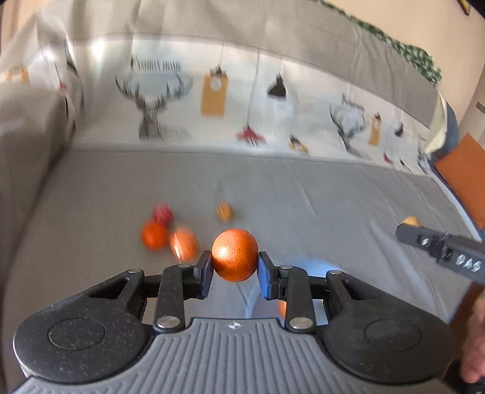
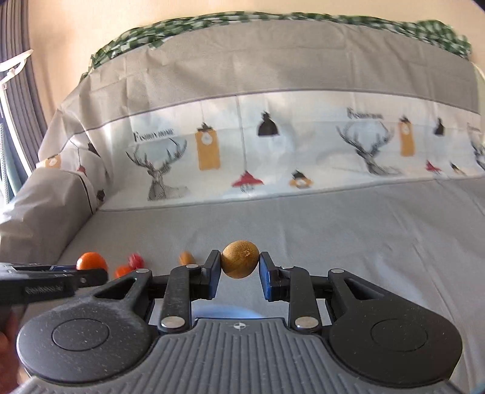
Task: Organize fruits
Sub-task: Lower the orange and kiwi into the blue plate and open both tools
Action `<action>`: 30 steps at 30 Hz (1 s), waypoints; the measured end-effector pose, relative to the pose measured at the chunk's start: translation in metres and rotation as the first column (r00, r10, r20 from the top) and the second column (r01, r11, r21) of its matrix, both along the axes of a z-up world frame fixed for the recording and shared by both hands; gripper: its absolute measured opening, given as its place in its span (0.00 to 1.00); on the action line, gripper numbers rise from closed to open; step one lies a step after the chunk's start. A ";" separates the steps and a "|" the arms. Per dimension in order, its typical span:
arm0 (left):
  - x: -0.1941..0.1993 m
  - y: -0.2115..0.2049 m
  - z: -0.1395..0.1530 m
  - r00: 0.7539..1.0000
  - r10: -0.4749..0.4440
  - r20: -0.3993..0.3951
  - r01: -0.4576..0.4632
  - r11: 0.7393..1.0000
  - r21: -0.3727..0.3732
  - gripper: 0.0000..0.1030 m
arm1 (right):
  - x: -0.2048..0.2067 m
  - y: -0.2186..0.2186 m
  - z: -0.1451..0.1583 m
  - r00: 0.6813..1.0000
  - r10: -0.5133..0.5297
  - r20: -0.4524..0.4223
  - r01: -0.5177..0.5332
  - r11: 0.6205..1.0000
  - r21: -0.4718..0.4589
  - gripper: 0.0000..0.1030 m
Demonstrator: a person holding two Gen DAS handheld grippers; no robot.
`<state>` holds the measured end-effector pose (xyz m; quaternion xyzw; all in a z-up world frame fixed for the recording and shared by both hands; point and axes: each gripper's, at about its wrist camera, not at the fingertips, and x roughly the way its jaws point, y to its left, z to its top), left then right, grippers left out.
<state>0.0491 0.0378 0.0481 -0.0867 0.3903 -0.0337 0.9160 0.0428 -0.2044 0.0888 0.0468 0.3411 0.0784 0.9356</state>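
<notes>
Two grippers: left gripper [image 1: 235, 272] clamps orange [image 1: 235, 255], right gripper [image 2: 240, 274] kiwi [image 2: 240, 259].

A grey sheet [image 2: 333, 230] with a deer-print band [image 2: 272, 145] covers the sofa; green checked cloth [image 2: 212, 22] on top

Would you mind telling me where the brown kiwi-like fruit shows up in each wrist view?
Left wrist view: the brown fruit peeks over the right gripper at the right edge.
Right wrist view: brown fruit at centre, clamped.
Shared landmark: the left-hand deer print.
</notes>
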 end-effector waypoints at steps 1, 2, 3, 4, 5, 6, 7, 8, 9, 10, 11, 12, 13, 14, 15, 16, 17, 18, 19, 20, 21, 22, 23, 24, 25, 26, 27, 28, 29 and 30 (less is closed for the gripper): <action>-0.003 -0.002 -0.003 1.000 -0.006 -0.022 0.005 1.000 -0.031 0.33 | -0.008 -0.005 -0.007 1.000 -0.010 -0.014 0.010 1.000 -0.002 0.27; -0.006 -0.005 -0.004 0.999 -0.018 -0.029 0.016 0.998 -0.055 0.33 | -0.013 -0.010 -0.015 0.999 -0.020 -0.041 0.020 1.000 -0.006 0.27; -0.010 -0.011 -0.006 0.999 -0.035 -0.031 0.033 0.997 -0.064 0.33 | -0.016 -0.015 -0.020 0.997 -0.036 -0.069 0.035 0.999 -0.013 0.27; -0.011 -0.017 -0.009 0.998 -0.055 -0.037 0.053 0.997 -0.058 0.33 | -0.017 -0.020 -0.022 0.996 -0.050 -0.072 0.050 0.999 -0.011 0.27; -0.012 -0.023 -0.012 0.996 -0.072 -0.046 0.069 0.997 -0.044 0.33 | -0.018 -0.024 -0.024 0.996 -0.054 -0.069 0.053 0.999 -0.010 0.27; -0.011 -0.029 -0.016 0.995 -0.088 -0.057 0.086 0.996 -0.026 0.33 | -0.019 -0.027 -0.026 0.996 -0.054 -0.072 0.053 0.998 -0.017 0.27; -0.010 -0.035 -0.020 0.992 -0.106 -0.068 0.105 0.994 -0.008 0.33 | -0.019 -0.030 -0.029 0.995 -0.058 -0.081 0.056 0.998 -0.028 0.27; -0.008 -0.040 -0.024 0.990 -0.120 -0.081 0.121 0.993 0.008 0.33 | -0.019 -0.033 -0.032 0.994 -0.065 -0.092 0.062 0.997 -0.035 0.27; -0.006 -0.044 -0.029 0.987 -0.128 -0.094 0.131 0.991 0.021 0.33 | -0.018 -0.035 -0.036 0.992 -0.068 -0.104 0.065 0.997 -0.036 0.27; -0.004 -0.047 -0.033 0.985 -0.137 -0.106 0.141 0.990 0.030 0.33 | -0.017 -0.037 -0.039 0.991 -0.068 -0.116 0.065 0.997 -0.033 0.27; -0.003 -0.049 -0.036 0.983 -0.144 -0.115 0.150 0.988 0.037 0.33 | -0.016 -0.038 -0.041 0.990 -0.067 -0.127 0.064 0.998 -0.028 0.27; 0.000 -0.050 -0.039 0.981 -0.148 -0.121 0.154 0.987 0.041 0.33 | -0.016 -0.038 -0.043 0.989 -0.065 -0.135 0.062 0.998 -0.025 0.27; 0.001 -0.050 -0.041 0.981 -0.149 -0.126 0.156 0.987 0.044 0.33 | -0.014 -0.037 -0.045 0.988 -0.061 -0.143 0.058 0.998 -0.026 0.27; 0.002 -0.050 -0.042 0.980 -0.149 -0.131 0.156 0.987 0.044 0.33 | -0.012 -0.036 -0.047 0.987 -0.054 -0.149 0.051 0.998 -0.026 0.27; 0.004 -0.050 -0.044 0.979 -0.149 -0.137 0.156 0.987 0.044 0.33 | -0.011 -0.033 -0.049 0.987 -0.045 -0.156 0.041 0.999 -0.025 0.27; 0.005 -0.050 -0.046 0.978 -0.149 -0.145 0.158 0.986 0.047 0.33 | -0.010 -0.031 -0.050 0.986 -0.034 -0.161 0.031 0.999 -0.027 0.27; 0.007 -0.050 -0.048 0.977 -0.150 -0.153 0.160 0.986 0.052 0.33 | -0.008 -0.027 -0.052 0.986 -0.023 -0.165 0.018 0.999 -0.031 0.27; 0.008 -0.051 -0.050 0.975 -0.153 -0.159 0.164 0.985 0.058 0.33 | -0.007 -0.023 -0.053 0.985 -0.010 -0.169 0.004 0.999 -0.037 0.27; 0.009 -0.052 -0.051 0.974 -0.159 -0.162 0.171 0.983 0.065 0.33 | -0.005 -0.018 -0.055 0.985 0.002 -0.174 -0.010 0.999 -0.046 0.27; 0.009 -0.052 -0.051 0.973 -0.165 -0.163 0.178 0.981 0.071 0.33 | -0.004 -0.014 -0.056 0.984 0.013 -0.178 -0.023 0.998 -0.054 0.27; 0.009 -0.053 -0.051 0.972 -0.170 -0.161 0.184 0.980 0.077 0.33 | -0.003 -0.010 -0.057 0.983 0.023 -0.182 -0.035 0.997 -0.063 0.27; 0.009 -0.054 -0.051 0.972 -0.175 -0.159 0.190 0.978 0.082 0.33 | -0.002 -0.007 -0.058 0.982 0.032 -0.184 -0.046 0.996 -0.072 0.27; 0.009 -0.055 -0.051 0.971 -0.179 -0.157 0.194 0.977 0.087 0.33 | -0.002 -0.003 -0.059 0.982 0.040 -0.187 -0.055 0.995 -0.079 0.27; 0.009 -0.055 -0.051 0.971 -0.182 -0.156 0.197 0.976 0.093 0.33 | -0.002 -0.001 -0.060 0.981 0.047 -0.190 -0.064 0.994 -0.084 0.27; 0.009 -0.056 -0.051 0.971 -0.183 -0.156 0.200 0.975 0.099 0.33 | -0.001 0.002 -0.061 0.980 0.053 -0.193 -0.071 0.994 -0.087 0.27; 0.009 -0.056 -0.051 0.970 -0.185 -0.156 0.203 0.974 0.104 0.33 | -0.001 0.003 -0.061 0.979 0.058 -0.195 -0.077 0.993 -0.089 0.27; 0.009 -0.057 -0.051 0.970 -0.188 -0.156 0.206 0.973 0.108 0.33 | -0.001 0.004 -0.061 0.979 0.062 -0.195 -0.081 0.993 -0.091 0.28; 0.009 -0.057 -0.052 0.969 -0.191 -0.156 0.209 0.972 0.111 0.33 | -0.001 0.005 -0.061 0.979 0.065 -0.194 -0.085 0.992 -0.094 0.27; 0.009 -0.058 -0.051 0.969 -0.192 -0.155 0.211 0.971 0.114 0.33 | 0.000 0.006 -0.061 0.979 0.067 -0.194 -0.087 0.991 -0.097 0.27; 0.009 -0.059 -0.051 0.969 -0.193 -0.153 0.212 0.970 0.117 0.33 | 0.000 0.006 -0.061 0.978 0.068 -0.196 -0.089 0.991 -0.099 0.27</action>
